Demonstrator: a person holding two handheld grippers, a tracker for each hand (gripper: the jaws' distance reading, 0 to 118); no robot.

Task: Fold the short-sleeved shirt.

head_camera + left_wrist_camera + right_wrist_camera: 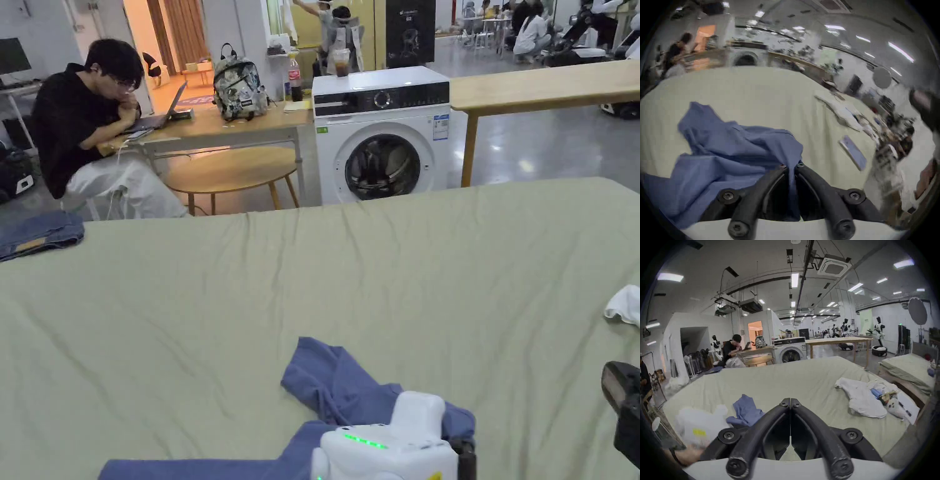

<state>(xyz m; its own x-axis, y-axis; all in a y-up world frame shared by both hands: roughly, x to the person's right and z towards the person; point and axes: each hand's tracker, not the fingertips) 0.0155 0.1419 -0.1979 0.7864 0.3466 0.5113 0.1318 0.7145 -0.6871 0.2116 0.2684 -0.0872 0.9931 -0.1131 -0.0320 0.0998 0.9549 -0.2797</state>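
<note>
Closest to the head camera sits the white housing of the left gripper [791, 165], low in the picture with a row of green lights on its top; its own view shows the two black jaws clenched on a pinch of the crumpled blue short-sleeved shirt [730, 146], the cloth running down between them. That shirt lies bunched at the near edge of the pale green sheet-covered surface [375, 262], spreading left from the grip, one sleeve flopped away from the person. At the far left edge of the surface rests a folded pair of blue jeans [39, 232]. Beyond it a person in a black top [69, 125] sits at a wooden desk with a laptop, and further right stands a white front-loading washing machine [381, 134]. Right of the shirt, the right gripper [790, 402] hangs above the sheet with its black jaws pressed together, tips touching, nothing between them. Farther right on the sheet lies a rumpled white garment [859, 395], well apart from the shirt.
</note>
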